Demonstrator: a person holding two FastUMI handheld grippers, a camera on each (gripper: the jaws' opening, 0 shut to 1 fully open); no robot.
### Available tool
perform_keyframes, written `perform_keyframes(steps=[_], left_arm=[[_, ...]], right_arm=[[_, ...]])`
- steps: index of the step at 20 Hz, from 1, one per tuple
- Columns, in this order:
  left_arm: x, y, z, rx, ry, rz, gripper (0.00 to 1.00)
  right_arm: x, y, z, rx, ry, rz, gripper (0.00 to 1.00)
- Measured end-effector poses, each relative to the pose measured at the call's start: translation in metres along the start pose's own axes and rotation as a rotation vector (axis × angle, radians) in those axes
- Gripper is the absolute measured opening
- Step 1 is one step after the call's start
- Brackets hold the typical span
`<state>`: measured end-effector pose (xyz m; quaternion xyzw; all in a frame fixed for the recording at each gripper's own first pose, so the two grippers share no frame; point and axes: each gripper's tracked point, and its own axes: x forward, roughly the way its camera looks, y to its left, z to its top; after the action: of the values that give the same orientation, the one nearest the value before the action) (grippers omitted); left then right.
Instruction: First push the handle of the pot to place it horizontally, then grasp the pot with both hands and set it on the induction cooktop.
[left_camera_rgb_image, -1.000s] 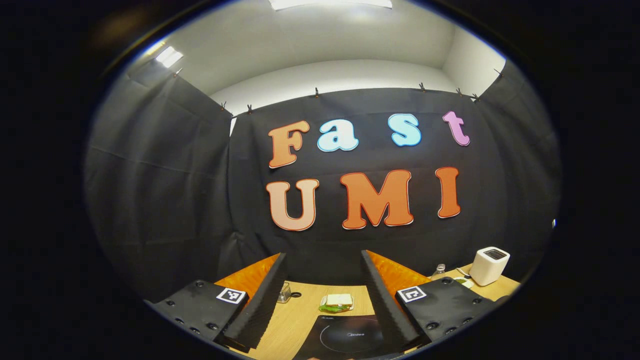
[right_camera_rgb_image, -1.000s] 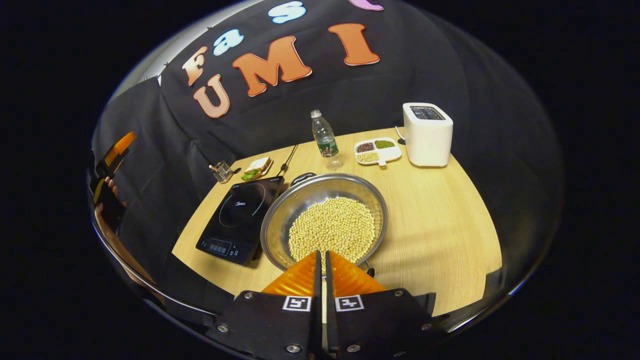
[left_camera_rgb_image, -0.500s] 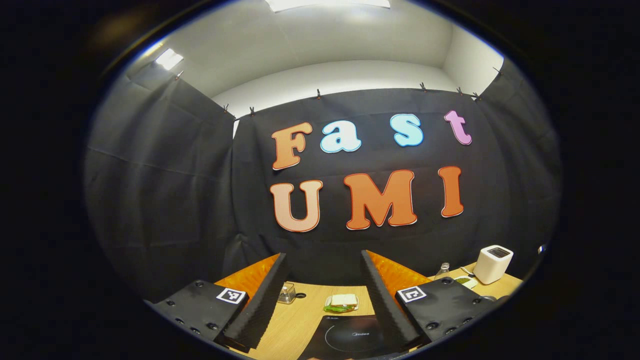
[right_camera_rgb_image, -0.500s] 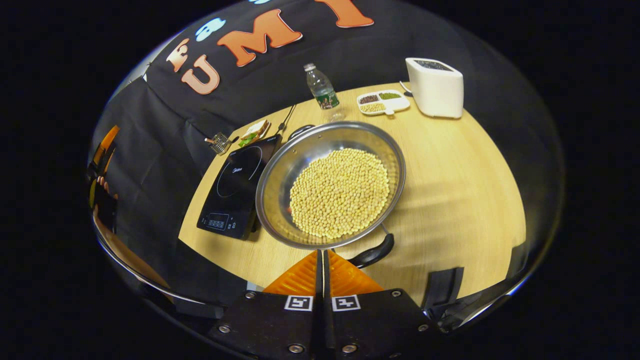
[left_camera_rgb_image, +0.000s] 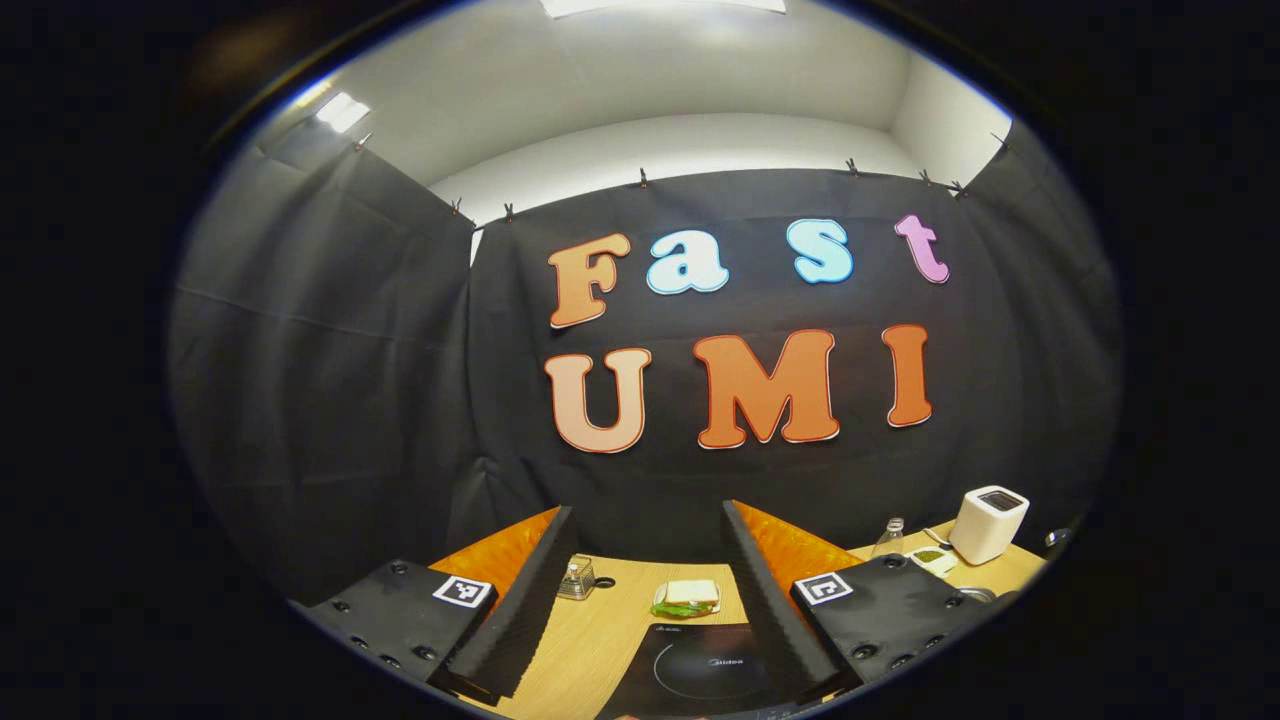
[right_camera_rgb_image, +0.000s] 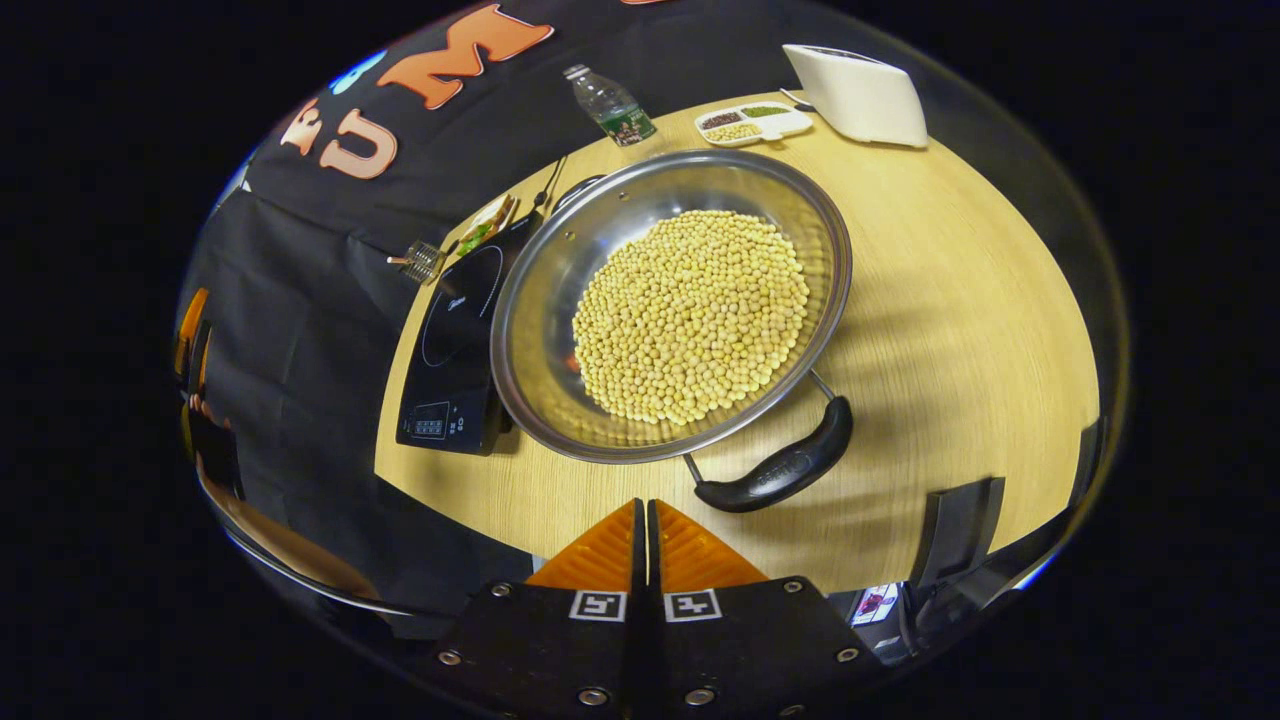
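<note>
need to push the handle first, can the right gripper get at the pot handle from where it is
Probably yes. The right gripper, jaws together, sits just short of the pot handle, with only bare table between them; nothing blocks the way.

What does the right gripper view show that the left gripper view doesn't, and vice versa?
Right gripper view: the pot of soybeans, its black handle on the side near the shut right tool. Left gripper view: the ceiling lights above the booth wall. Both: induction cooktop, toaster, water bottle, sandwich on the table.
</note>
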<state>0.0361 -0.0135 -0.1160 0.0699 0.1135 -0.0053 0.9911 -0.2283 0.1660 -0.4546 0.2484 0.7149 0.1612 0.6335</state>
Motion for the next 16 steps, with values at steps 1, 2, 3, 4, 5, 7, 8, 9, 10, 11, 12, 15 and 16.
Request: perform_keyframes(steps=[1,2,3,4,5,7,8,9,10,11,12,15,16], left_arm=[[0.000,-0.001,-0.002,-0.003,0.005,-0.003,0.96],[-0.001,-0.002,-0.003,-0.006,0.010,-0.007,0.96],[0.000,-0.002,-0.004,-0.007,0.013,-0.010,0.96],[0.001,-0.002,-0.004,-0.005,0.015,-0.009,0.96],[0.001,-0.001,-0.006,-0.003,0.017,-0.008,0.96],[0.000,-0.002,-0.005,-0.005,0.020,-0.007,0.96],[0.000,-0.003,-0.006,-0.008,0.021,-0.008,0.96],[0.000,-0.003,-0.008,-0.009,0.022,-0.009,0.96],[0.001,-0.003,-0.008,-0.009,0.025,-0.009,0.96],[0.001,-0.003,-0.011,-0.008,0.031,-0.010,0.96],[0.001,-0.003,-0.012,-0.006,0.035,-0.012,0.96],[0.002,-0.007,-0.017,-0.003,0.043,-0.013,0.96],[0.003,-0.007,-0.017,-0.003,0.043,-0.014,0.96]], right_arm=[[0.003,0.000,-0.001,0.022,0.012,0.005,0.00],[0.006,0.002,-0.003,0.044,0.026,0.024,0.00],[0.008,-0.001,-0.002,0.054,0.029,0.023,0.00],[0.012,-0.008,-0.001,0.061,0.027,0.007,0.00],[0.015,-0.011,-0.002,0.068,0.030,-0.005,0.00],[0.018,-0.018,0.000,0.092,0.031,-0.018,0.00],[0.020,-0.020,0.001,0.105,0.035,-0.016,0.00],[0.020,-0.021,0.002,0.109,0.032,-0.017,0.00],[0.021,-0.025,0.003,0.106,0.027,-0.031,0.00],[0.022,-0.029,0.003,0.101,0.027,-0.045,0.00],[0.023,-0.034,0.004,0.094,0.029,-0.055,0.00],[0.020,-0.044,0.012,0.108,0.019,-0.071,0.00],[0.019,-0.048,0.016,0.110,0.011,-0.081,0.00]])
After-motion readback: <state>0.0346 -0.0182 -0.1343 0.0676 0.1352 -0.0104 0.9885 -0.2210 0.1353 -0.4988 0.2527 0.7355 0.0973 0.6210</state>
